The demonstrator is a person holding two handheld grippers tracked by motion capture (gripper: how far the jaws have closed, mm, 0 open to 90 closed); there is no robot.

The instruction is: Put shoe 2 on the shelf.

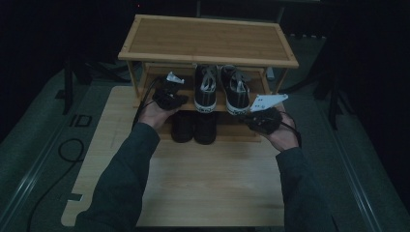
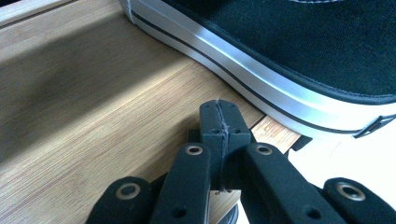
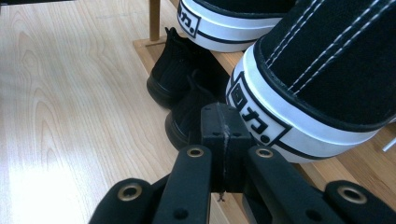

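A bamboo shoe rack [image 1: 208, 38] stands at the far side of the wooden table [image 1: 193, 183]. Two black sneakers with white soles [image 1: 206, 87] [image 1: 235, 89] rest on its middle shelf, heels toward me. A pair of black shoes [image 1: 194, 126] sits on the bottom shelf beneath them. My left gripper [image 1: 169, 93] is shut and empty, its tips [image 2: 219, 114] over the shelf board just beside the left sneaker's white sole [image 2: 261, 84]. My right gripper [image 1: 261, 116] is shut and empty too, its tips [image 3: 220, 119] close to the right sneaker's heel [image 3: 299, 93].
The rack's top shelf is bare and overhangs the sneakers. A rack post [image 3: 154, 21] stands at the far corner in the right gripper view. Dark floor with a cable [image 1: 67, 150] surrounds the table. Pale tabletop [image 3: 70, 116] lies in front of the rack.
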